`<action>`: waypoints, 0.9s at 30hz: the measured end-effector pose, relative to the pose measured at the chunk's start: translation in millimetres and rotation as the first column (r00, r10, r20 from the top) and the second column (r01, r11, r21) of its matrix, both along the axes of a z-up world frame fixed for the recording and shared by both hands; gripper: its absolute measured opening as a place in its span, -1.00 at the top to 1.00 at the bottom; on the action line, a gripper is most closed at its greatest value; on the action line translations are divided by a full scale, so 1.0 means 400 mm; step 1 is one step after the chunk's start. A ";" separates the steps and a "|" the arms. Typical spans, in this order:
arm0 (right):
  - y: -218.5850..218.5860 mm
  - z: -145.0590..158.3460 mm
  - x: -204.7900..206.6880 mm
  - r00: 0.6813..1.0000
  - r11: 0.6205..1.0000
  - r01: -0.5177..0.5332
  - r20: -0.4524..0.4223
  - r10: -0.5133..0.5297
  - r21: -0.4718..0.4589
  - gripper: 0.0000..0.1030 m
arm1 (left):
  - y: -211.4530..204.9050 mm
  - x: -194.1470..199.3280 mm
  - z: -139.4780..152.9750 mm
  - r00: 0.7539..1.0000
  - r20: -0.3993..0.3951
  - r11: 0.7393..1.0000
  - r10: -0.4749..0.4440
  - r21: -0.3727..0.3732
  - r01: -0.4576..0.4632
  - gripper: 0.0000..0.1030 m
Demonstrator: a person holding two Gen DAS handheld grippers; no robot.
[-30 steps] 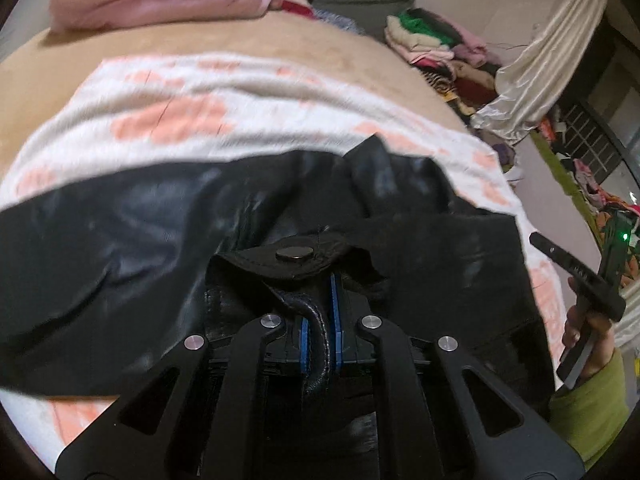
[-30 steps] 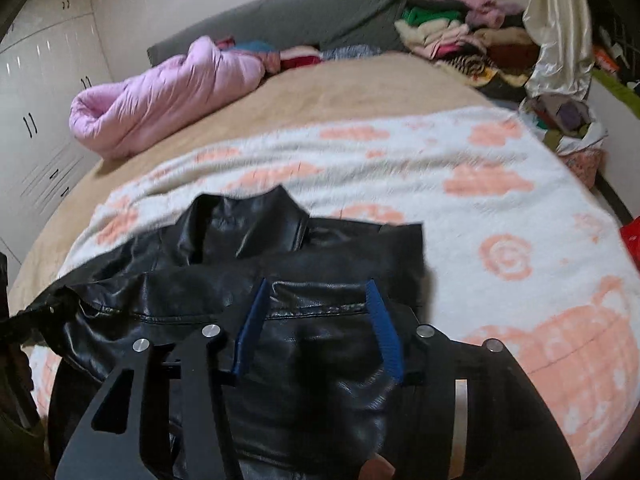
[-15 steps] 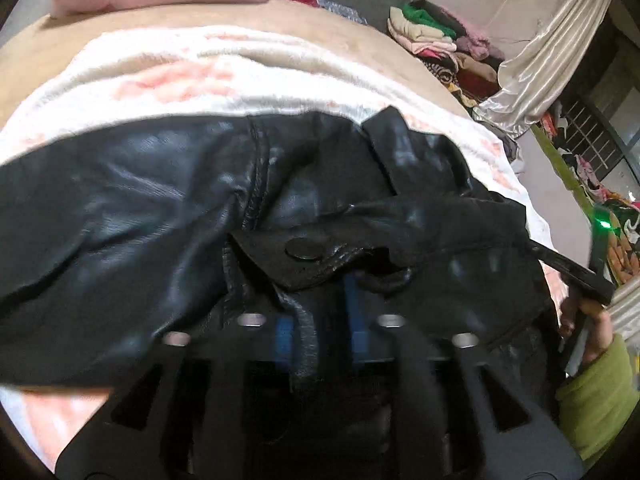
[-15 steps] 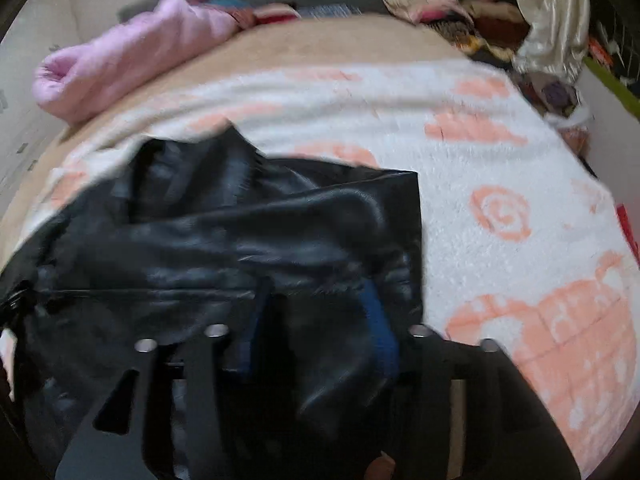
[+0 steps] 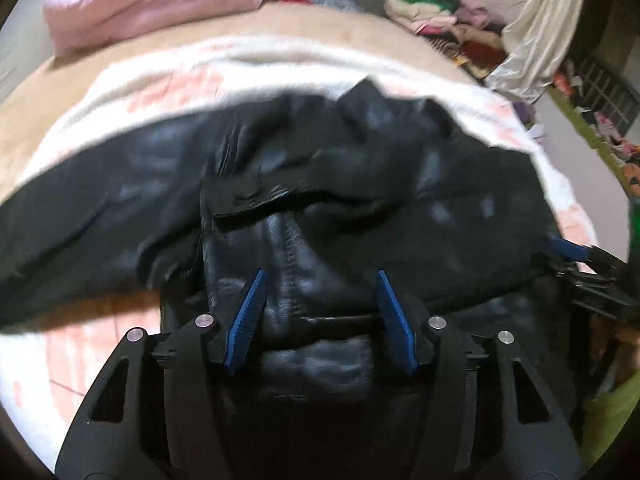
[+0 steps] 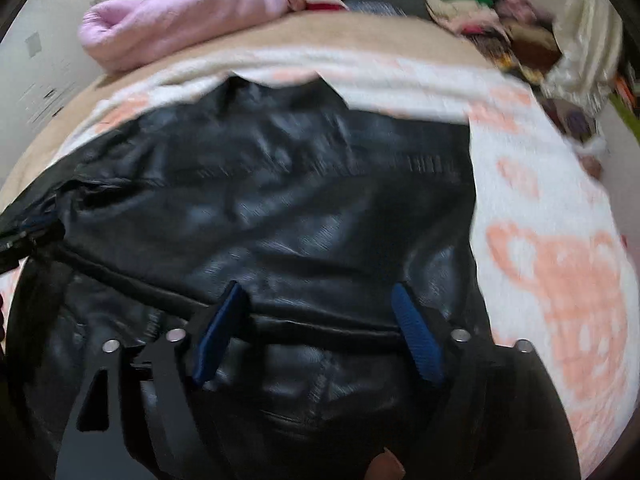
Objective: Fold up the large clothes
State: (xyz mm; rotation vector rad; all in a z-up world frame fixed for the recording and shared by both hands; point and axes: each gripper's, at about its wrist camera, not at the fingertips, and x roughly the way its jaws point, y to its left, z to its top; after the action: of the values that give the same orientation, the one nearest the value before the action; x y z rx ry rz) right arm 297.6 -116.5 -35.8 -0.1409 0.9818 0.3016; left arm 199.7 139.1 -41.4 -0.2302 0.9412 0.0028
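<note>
On pink-patterned white blanket (image 6: 560,240), crumpled black leather jacket (image 5: 320,184) is being released: left gripper (image 5: 320,316) and right gripper (image 6: 316,328) jaws have just been opening, nothing clamped. Stiff folded leather is likely being left to spring open.

Dim, soft indoor light; dull sheen on jacket (image 5: 320,184). Motion blur throughout, strongest on blanket (image 6: 540,208) and far clutter. Fisheye bending and dark vignette at corners in both views.
</note>
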 end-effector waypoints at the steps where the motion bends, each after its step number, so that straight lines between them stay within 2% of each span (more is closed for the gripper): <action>1: -0.013 -0.016 0.008 1.000 0.999 0.013 -0.024 -0.012 0.036 -0.50 | 0.006 0.006 -0.013 1.000 -0.004 1.000 0.005 0.010 -0.005 0.06; 5: -0.011 -0.032 0.009 0.999 0.998 0.031 -0.034 -0.030 0.056 -0.51 | 0.024 0.006 -0.023 1.000 0.007 1.000 0.006 -0.016 -0.006 0.05; 8: -0.002 0.003 -0.015 0.999 0.998 0.028 0.017 -0.029 0.057 -0.54 | 0.031 -0.011 0.003 1.000 0.026 0.999 0.007 -0.041 -0.006 -0.01; 9: 0.001 0.013 -0.025 0.999 0.998 0.024 0.027 -0.026 0.065 -0.59 | 0.037 -0.021 0.015 0.999 0.034 0.999 0.009 -0.047 -0.008 -0.10; 11: 0.002 0.032 -0.043 0.998 0.996 0.031 0.044 -0.035 0.084 -0.74 | 0.037 -0.032 0.036 0.998 0.050 0.999 0.022 -0.049 -0.020 -0.59; 13: 0.008 0.046 -0.061 0.997 0.996 0.031 0.063 -0.037 0.085 -0.86 | 0.039 -0.045 0.055 0.997 0.066 0.998 0.031 -0.052 -0.027 -0.63; 15: 0.020 0.059 -0.078 0.996 0.997 0.037 0.081 -0.043 0.068 -0.89 | 0.044 -0.054 0.064 0.997 0.068 0.996 0.049 -0.072 -0.044 -0.82; 27: 0.119 0.130 -0.136 0.987 0.997 -0.033 0.159 0.020 0.074 -0.91 | 0.087 -0.119 0.093 0.984 0.072 0.986 0.161 -0.058 -0.157 -0.82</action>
State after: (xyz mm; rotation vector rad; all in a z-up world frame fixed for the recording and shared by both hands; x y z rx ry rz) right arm 243.3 -69.0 16.3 -0.1064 0.8105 0.3468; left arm 152.3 173.9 -4.3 -0.3516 0.8454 0.1159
